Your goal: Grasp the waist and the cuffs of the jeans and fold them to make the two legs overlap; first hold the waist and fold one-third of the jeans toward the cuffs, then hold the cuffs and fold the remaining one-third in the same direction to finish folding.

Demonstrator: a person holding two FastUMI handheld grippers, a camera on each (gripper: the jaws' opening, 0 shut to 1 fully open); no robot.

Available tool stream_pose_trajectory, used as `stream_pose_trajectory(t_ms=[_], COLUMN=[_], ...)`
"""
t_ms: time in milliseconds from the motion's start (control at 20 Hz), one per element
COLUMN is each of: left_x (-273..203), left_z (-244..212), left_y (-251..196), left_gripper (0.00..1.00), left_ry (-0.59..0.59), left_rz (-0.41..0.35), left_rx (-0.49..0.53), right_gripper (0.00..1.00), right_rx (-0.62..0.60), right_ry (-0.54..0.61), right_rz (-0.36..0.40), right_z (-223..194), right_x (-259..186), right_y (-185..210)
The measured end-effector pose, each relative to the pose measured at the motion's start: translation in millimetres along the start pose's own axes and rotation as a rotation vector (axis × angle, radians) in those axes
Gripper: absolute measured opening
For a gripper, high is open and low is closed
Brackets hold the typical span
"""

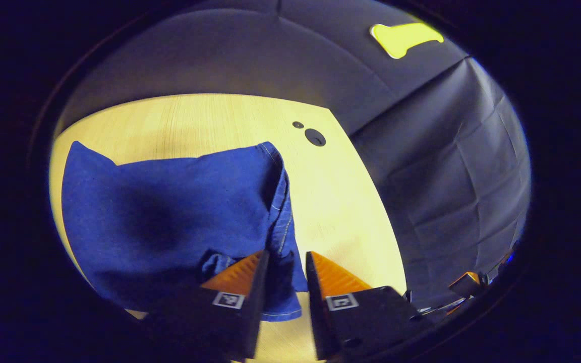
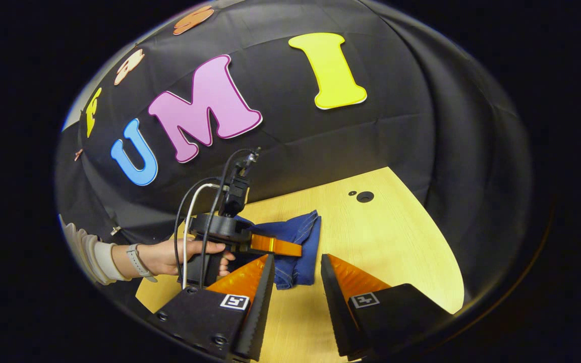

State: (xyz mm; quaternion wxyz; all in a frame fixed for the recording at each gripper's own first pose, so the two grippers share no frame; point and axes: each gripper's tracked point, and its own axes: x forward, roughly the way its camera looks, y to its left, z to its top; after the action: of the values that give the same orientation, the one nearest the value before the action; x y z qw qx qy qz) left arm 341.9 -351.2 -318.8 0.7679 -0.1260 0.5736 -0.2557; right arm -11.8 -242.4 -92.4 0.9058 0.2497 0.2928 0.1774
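The blue jeans (image 1: 169,222) lie folded into a thick bundle on the light wooden table (image 1: 341,201). My left gripper (image 1: 288,262) hovers over the bundle's right edge, open, with a stitched fold of denim showing in the gap between its fingers. In the right gripper view the jeans (image 2: 298,237) lie beyond my right gripper (image 2: 296,267), which is open above bare table with nothing between its fingers. The left gripper (image 2: 275,246) appears there too, held by a hand (image 2: 169,257) and reaching across the jeans from the left.
A round dark hole (image 1: 314,137) and a smaller one beside it sit in the table near its far corner (image 2: 365,196). The booth's black cloth wall (image 1: 447,176) closes in just past the table's edge. Cables (image 2: 189,217) loop off the left gripper.
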Motion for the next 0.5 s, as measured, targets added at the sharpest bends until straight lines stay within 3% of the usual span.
stream_pose_trajectory(t_ms=[100, 300, 500], left_x=[-17.3, -105.6, -223.6], left_z=[-0.3, -22.0, -81.6], left_y=[-14.4, -37.3, -56.8], left_gripper=[1.0, 0.97, 0.96], left_ry=[-0.061, -0.351, -0.623], left_rz=[0.06, 0.153, 0.291], left_rx=[0.077, 0.226, 0.277], right_gripper=[0.58, 0.58, 0.58], right_rx=[-0.028, -0.14, -0.251], right_ry=[-0.011, -0.067, -0.125], right_rz=[0.01, 0.015, 0.015], right_z=[-1.6, 2.1, 7.3], right_x=[-13.7, -58.7, -124.1], right_y=[5.0, 23.4, 61.8])
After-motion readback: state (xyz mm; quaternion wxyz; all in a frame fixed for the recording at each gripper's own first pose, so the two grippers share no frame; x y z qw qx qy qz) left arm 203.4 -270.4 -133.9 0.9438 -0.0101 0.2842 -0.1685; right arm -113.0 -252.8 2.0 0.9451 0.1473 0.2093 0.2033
